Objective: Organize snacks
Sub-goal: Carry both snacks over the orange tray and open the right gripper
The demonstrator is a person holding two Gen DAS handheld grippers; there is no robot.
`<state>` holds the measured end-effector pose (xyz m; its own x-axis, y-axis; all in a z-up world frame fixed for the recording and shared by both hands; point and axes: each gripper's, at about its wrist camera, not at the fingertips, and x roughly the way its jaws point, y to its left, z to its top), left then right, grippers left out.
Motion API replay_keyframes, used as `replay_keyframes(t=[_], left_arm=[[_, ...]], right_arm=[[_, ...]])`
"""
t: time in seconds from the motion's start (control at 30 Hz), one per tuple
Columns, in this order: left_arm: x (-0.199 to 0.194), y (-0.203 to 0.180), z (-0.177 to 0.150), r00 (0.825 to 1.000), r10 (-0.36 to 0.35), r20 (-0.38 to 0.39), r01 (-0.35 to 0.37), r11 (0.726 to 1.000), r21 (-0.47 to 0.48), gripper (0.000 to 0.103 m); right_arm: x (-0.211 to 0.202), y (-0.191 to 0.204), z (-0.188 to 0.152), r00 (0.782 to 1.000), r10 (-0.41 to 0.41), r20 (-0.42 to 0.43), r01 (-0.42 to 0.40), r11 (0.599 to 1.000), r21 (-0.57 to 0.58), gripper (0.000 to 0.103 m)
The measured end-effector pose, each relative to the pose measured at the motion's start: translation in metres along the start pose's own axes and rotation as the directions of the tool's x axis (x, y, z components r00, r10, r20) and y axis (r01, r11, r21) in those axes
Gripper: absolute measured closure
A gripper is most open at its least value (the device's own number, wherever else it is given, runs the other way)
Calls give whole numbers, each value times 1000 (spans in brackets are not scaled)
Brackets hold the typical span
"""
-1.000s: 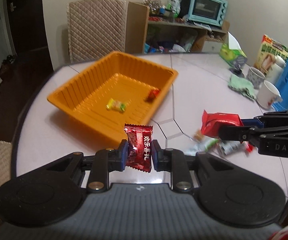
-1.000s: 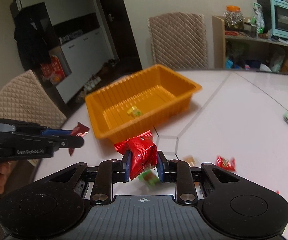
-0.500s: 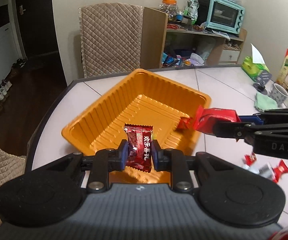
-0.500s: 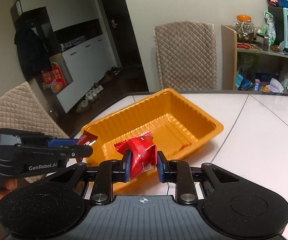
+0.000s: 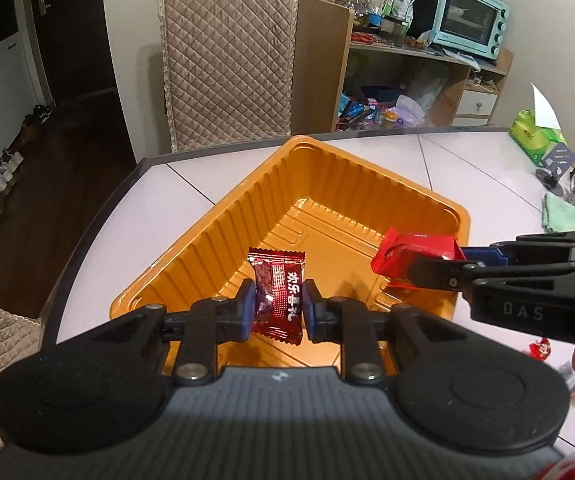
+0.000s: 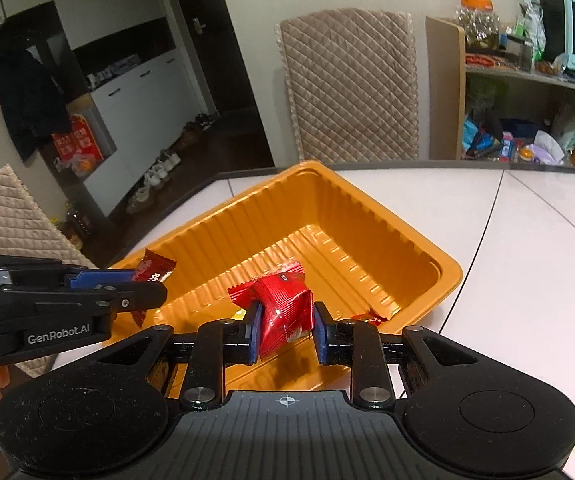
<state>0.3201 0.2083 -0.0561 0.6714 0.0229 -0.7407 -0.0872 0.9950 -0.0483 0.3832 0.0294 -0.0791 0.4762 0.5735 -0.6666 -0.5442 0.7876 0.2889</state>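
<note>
Both grippers sit over the ribbed orange plastic tray. The left gripper pinches a dark red foil candy packet; the right gripper looks to be slackening on a bright red crumpled wrapper, a gap showing on one side. A couple of candies lie inside at 6 o'clock, and loose ones remain on the white table at 4 o'clock. Maybe halfway.

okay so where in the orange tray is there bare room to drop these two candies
The orange tray has bare floor across its middle and far end, toward the quilted chair. The near right corner is taken by a small red candy, with a yellow candy just left of the right gripper. The left gripper hangs over the near end.
</note>
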Motion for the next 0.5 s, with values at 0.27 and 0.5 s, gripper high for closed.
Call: replay_keyframes(t=[0.27,0.5], left_arm=[[11,3,0,1000,-3,-13,3,1000,-11,81],[14,5,-3,1000,-3,-27,2,1000,-22,81]], right_arm=[[15,-6,1,1000,-6,10,5,1000,16,76],[18,-11,3,999,-2,54,-1,998,55,41]])
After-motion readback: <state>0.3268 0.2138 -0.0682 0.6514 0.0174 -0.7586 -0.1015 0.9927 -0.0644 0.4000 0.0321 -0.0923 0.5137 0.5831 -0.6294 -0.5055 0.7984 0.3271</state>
